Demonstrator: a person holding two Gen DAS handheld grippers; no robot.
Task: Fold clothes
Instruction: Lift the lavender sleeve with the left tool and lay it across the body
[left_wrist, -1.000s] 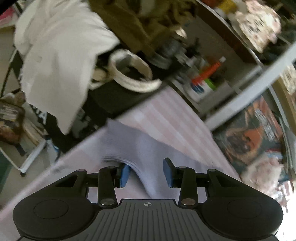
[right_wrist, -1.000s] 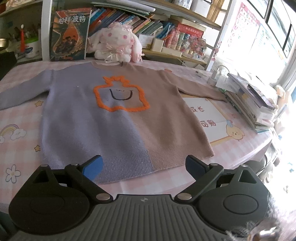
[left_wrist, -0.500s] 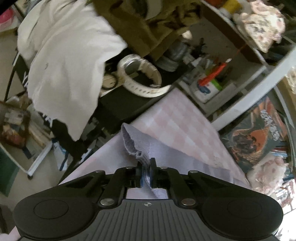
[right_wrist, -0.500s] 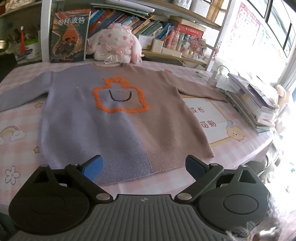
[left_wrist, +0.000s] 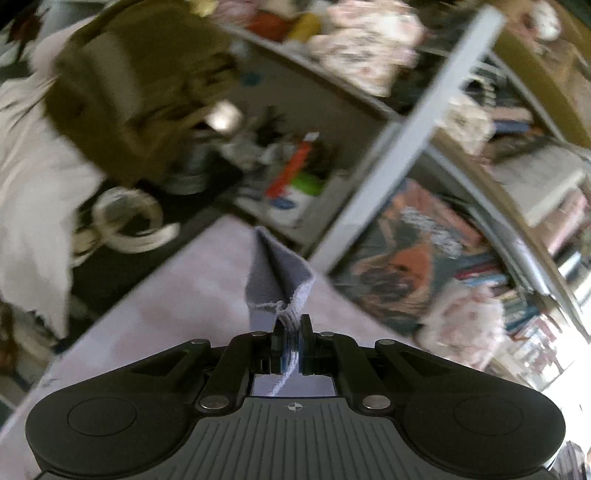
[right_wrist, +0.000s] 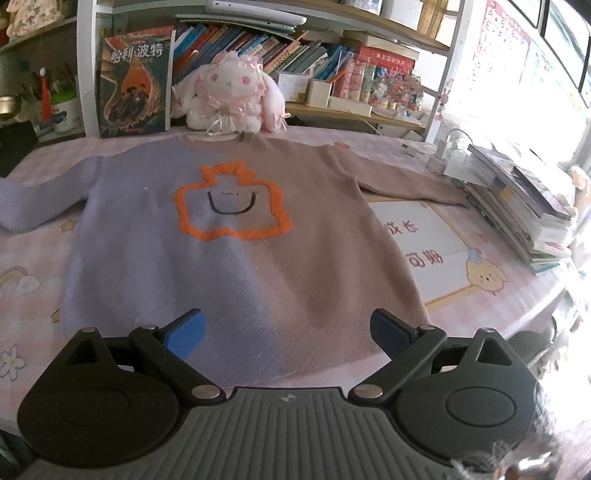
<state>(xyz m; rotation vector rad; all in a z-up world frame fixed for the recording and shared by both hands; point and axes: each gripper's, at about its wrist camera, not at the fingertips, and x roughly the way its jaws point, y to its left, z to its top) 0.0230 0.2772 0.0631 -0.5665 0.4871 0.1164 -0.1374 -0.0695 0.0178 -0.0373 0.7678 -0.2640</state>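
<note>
The left gripper (left_wrist: 291, 325) is clamped on the cuff of the sweater's lilac sleeve (left_wrist: 277, 277); the knit bunches between its 2 black fingers (left_wrist: 306, 332) and rises ahead of them in a folded peak above the pink checked tablecloth (left_wrist: 177, 295). Beyond the peak, blurred, stand a white shelf post (left_wrist: 406, 147) and a dark picture book (left_wrist: 402, 258) to its right.

The right gripper (right_wrist: 288, 328) has its jaws spread wide, with nothing between its blue pads (right_wrist: 186, 332), and hangs just above the sweater's hem. The sweater (right_wrist: 229, 258) lies flat and face up ahead of it on the tablecloth (right_wrist: 29, 295), lilac on the gripper's left half and tan on its right, an orange outlined smiling figure (right_wrist: 229, 206) on the chest. Its tan sleeve (right_wrist: 402, 181) stretches away to the right toward a stack of books (right_wrist: 517, 206). Past the collar sits a pink and white plush rabbit (right_wrist: 229, 96).
</note>
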